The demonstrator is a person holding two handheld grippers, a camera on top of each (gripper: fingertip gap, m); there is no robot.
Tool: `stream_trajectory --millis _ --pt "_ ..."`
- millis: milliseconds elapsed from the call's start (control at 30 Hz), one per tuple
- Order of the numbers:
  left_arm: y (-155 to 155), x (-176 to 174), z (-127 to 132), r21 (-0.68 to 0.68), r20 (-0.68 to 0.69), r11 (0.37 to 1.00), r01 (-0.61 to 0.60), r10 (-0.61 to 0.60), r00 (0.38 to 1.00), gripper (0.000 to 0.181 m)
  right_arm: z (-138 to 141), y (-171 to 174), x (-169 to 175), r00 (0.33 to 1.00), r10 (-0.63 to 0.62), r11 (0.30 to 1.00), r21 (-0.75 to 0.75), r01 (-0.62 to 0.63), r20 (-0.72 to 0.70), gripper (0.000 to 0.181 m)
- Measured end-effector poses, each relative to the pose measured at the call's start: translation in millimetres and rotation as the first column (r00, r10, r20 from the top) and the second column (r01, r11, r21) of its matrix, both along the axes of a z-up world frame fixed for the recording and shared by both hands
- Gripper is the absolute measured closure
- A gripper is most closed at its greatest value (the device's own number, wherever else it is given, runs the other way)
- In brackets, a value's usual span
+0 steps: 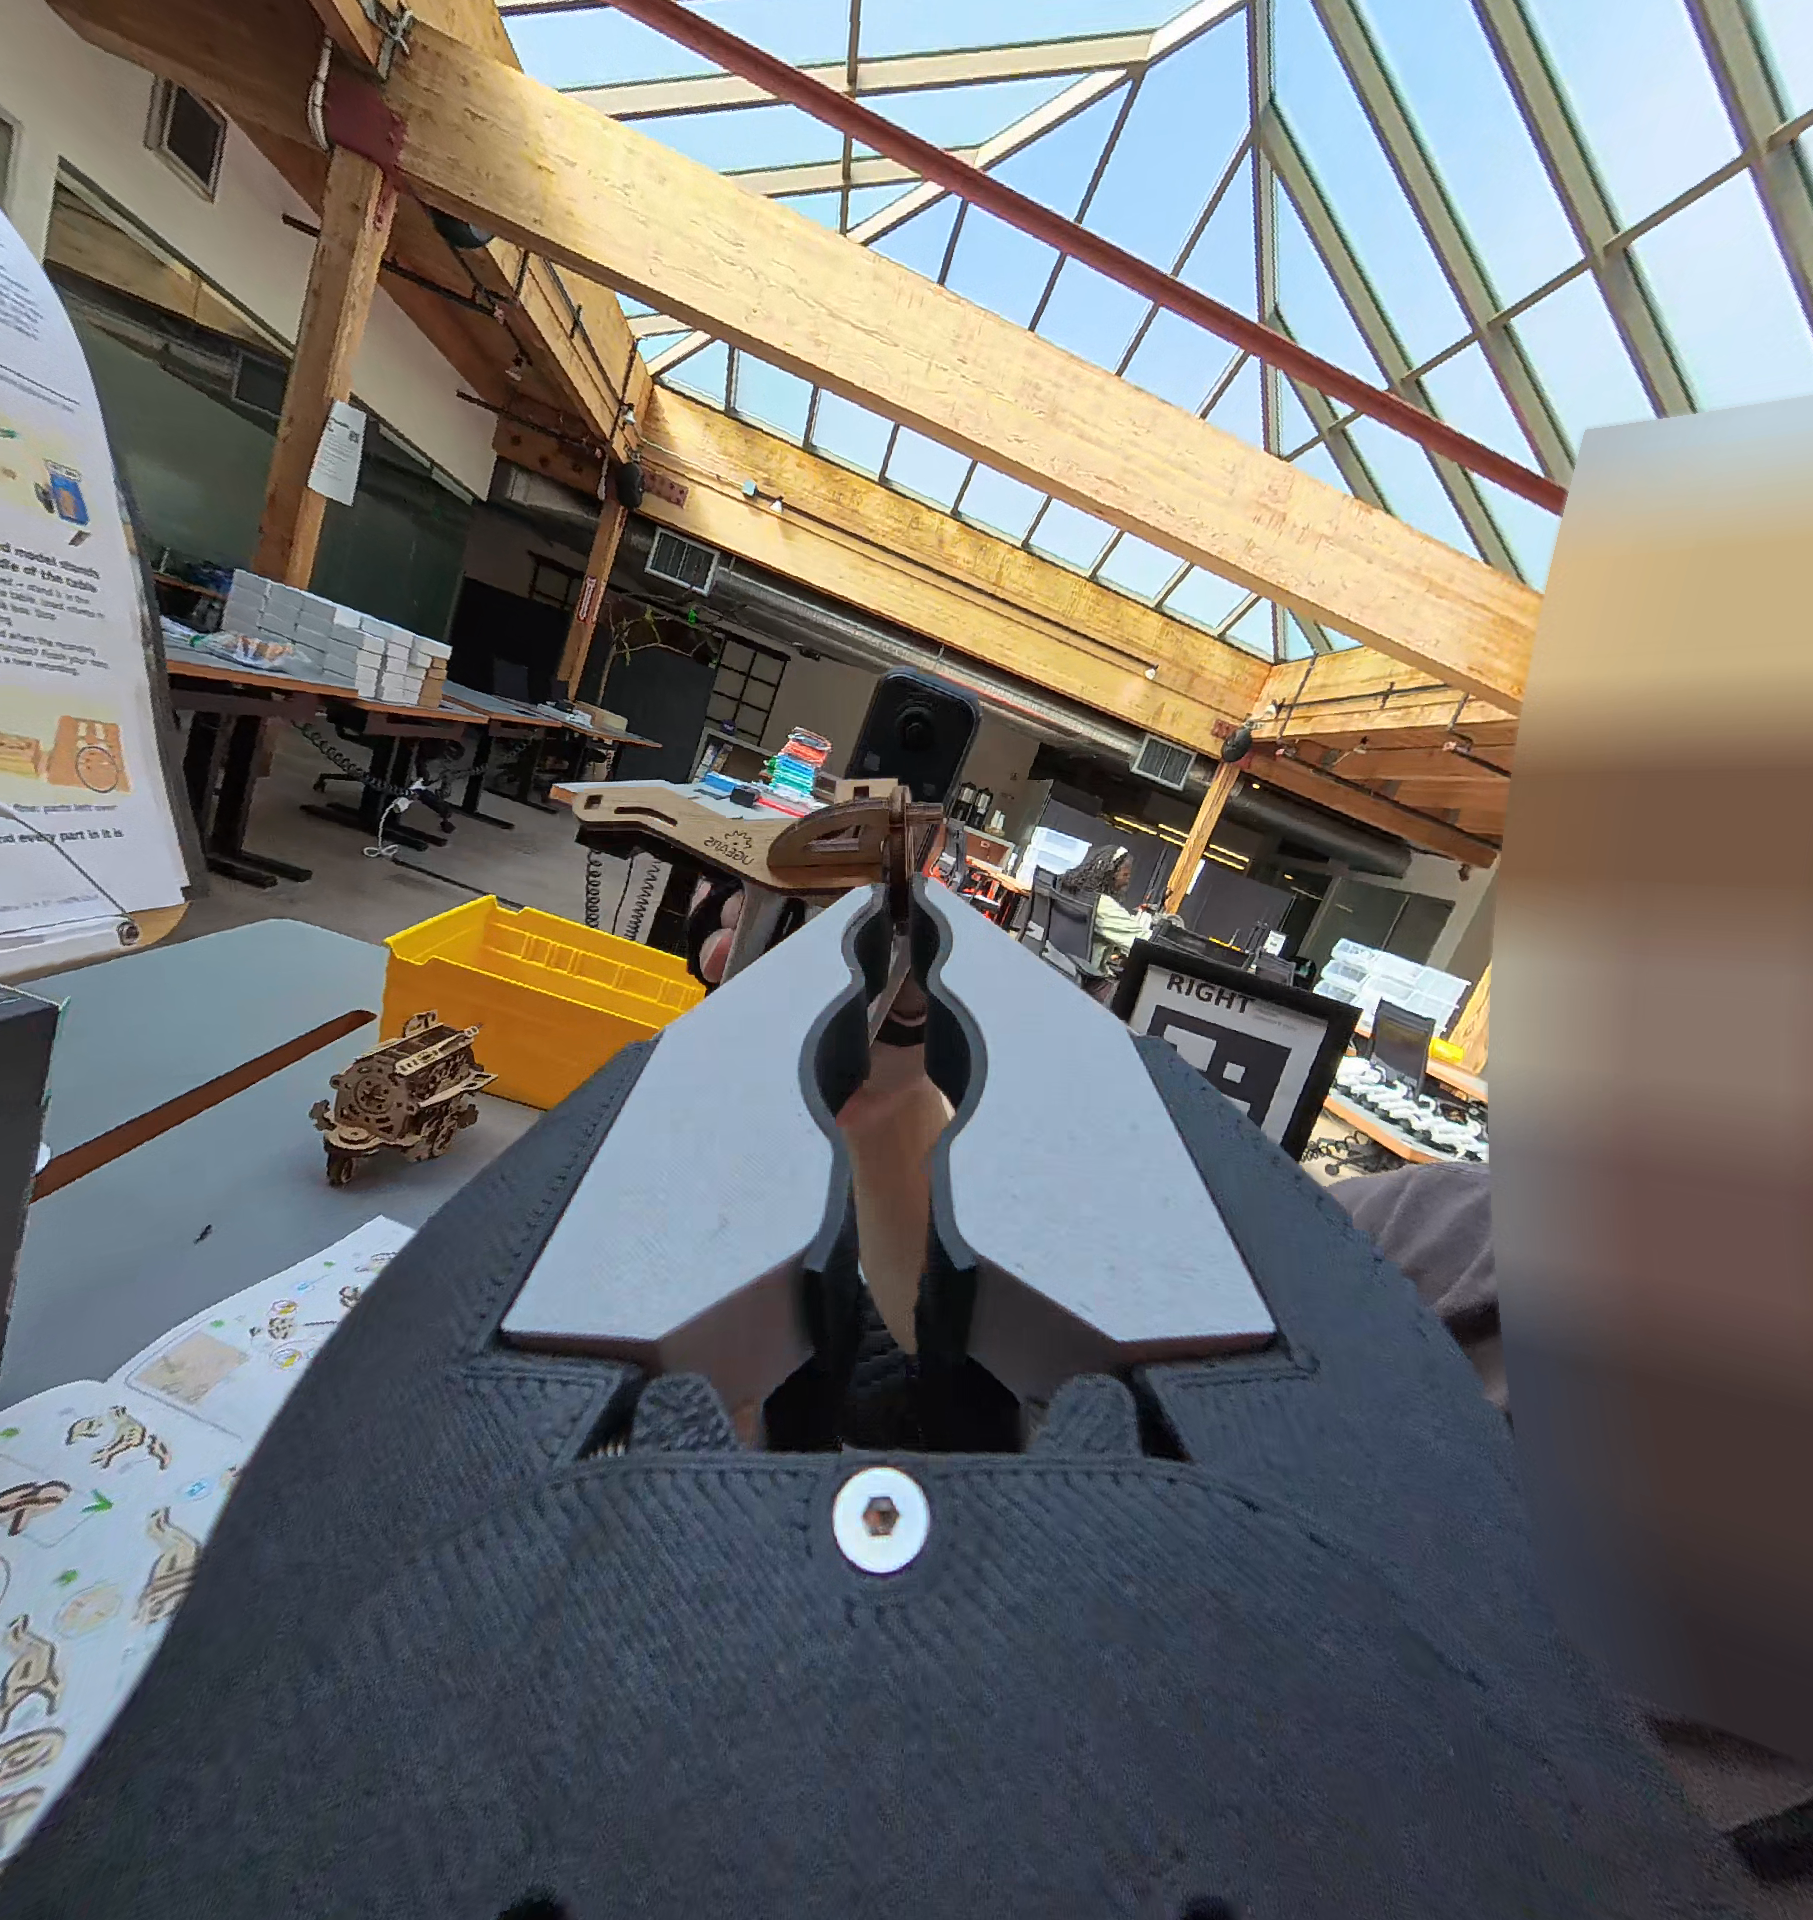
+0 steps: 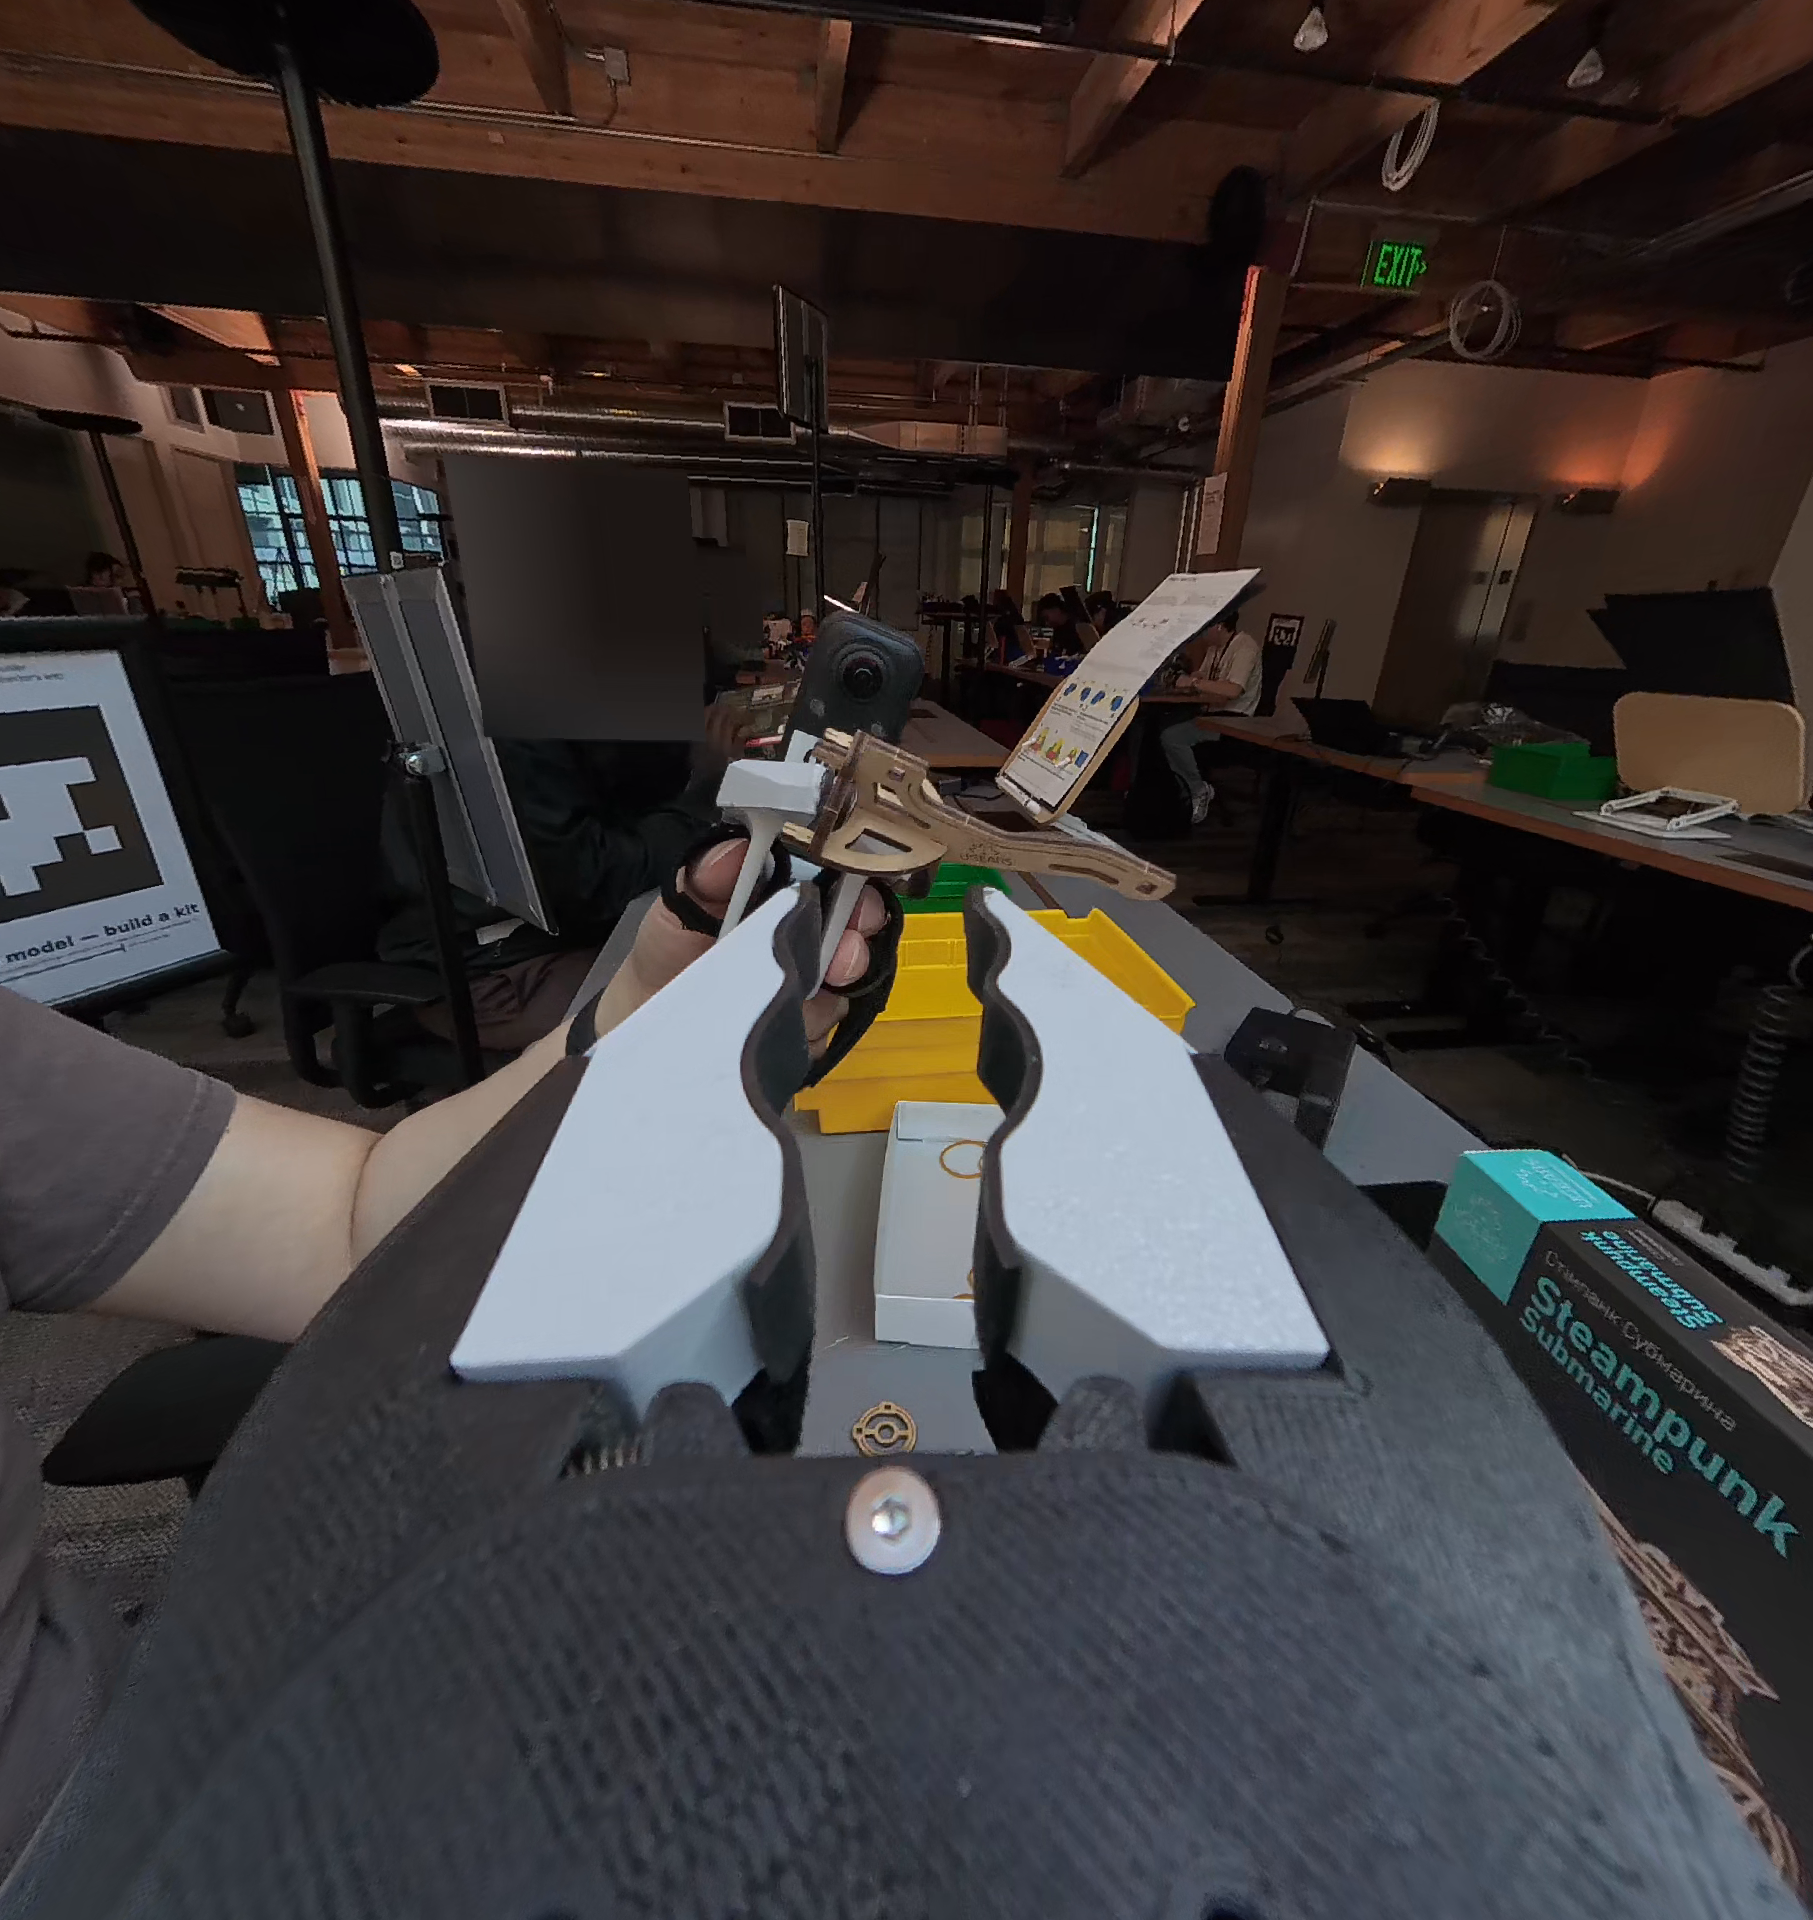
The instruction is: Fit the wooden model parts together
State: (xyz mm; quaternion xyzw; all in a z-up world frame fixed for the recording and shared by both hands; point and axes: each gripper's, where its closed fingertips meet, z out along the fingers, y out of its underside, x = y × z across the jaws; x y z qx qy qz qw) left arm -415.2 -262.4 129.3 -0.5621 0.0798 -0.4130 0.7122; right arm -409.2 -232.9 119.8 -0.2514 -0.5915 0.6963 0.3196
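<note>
The left claw (image 1: 897, 883) is pinched nearly closed on a flat, pale laser-cut wooden model part (image 1: 777, 836), held raised above the grey desk (image 1: 206, 997). The right claw (image 2: 886, 914) gapes apart, empty, just beneath it.

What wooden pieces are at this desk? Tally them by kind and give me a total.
Wooden assembly clamped in the left gripper: 1
Built wooden model standing on the table: 1
Loose round wooden part lying on the table: 1
Total: 3
</note>
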Motion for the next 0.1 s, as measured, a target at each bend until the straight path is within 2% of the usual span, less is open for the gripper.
stream_trajectory --millis 100 --pt "-14.3 8.2 10.1 0.124 -0.02 0.989 0.076 -0.074 0.997 0.18 -3.9 -16.7 -1.2 0.999 -0.012 0.999 0.043 0.01 0.048 0.147"
